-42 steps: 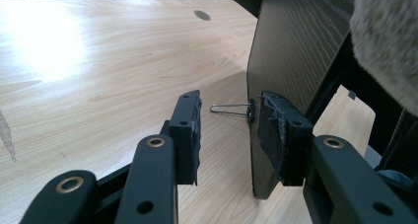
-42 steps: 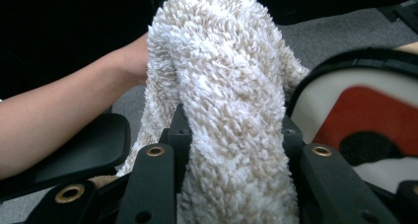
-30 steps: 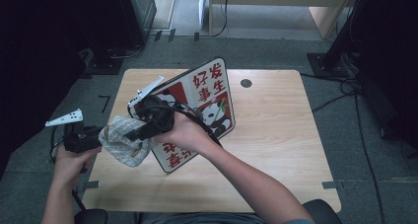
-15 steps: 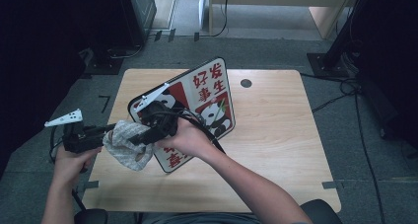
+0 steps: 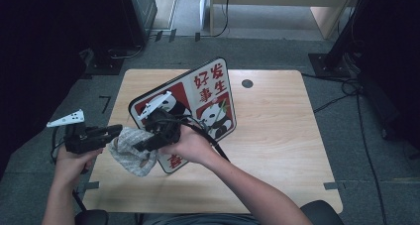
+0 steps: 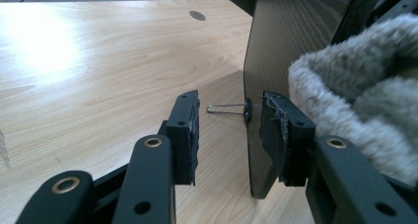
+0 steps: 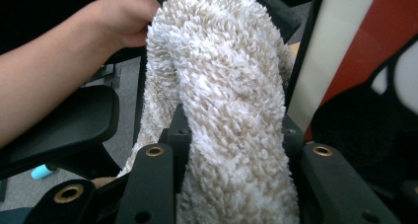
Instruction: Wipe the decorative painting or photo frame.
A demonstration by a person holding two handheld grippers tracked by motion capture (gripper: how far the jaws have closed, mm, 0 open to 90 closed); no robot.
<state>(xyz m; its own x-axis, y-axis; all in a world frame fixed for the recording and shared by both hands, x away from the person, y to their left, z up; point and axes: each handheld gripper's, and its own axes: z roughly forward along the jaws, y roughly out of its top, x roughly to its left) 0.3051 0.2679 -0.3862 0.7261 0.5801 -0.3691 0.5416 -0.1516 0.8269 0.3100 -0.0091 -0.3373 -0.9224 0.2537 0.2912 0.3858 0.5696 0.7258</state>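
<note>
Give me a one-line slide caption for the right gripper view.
Right tongs clamp a fluffy beige cloth beside the edge of an upright panda sign board.

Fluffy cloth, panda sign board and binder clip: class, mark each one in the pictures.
fluffy cloth (image 7: 231,110): right gripper view, on its folded middle.
panda sign board (image 5: 208,93): high view, on its printed face.
binder clip (image 6: 231,109): left gripper view, on its wire handle.

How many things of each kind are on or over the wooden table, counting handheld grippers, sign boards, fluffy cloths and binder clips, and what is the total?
Handheld grippers: 2, the left gripper and the right gripper
Panda sign boards: 1, the panda sign board, standing on edge
Fluffy cloths: 1, the fluffy cloth, clamped in the right gripper
Binder clips: 1, the binder clip, on the board's edge
Total: 5
</note>
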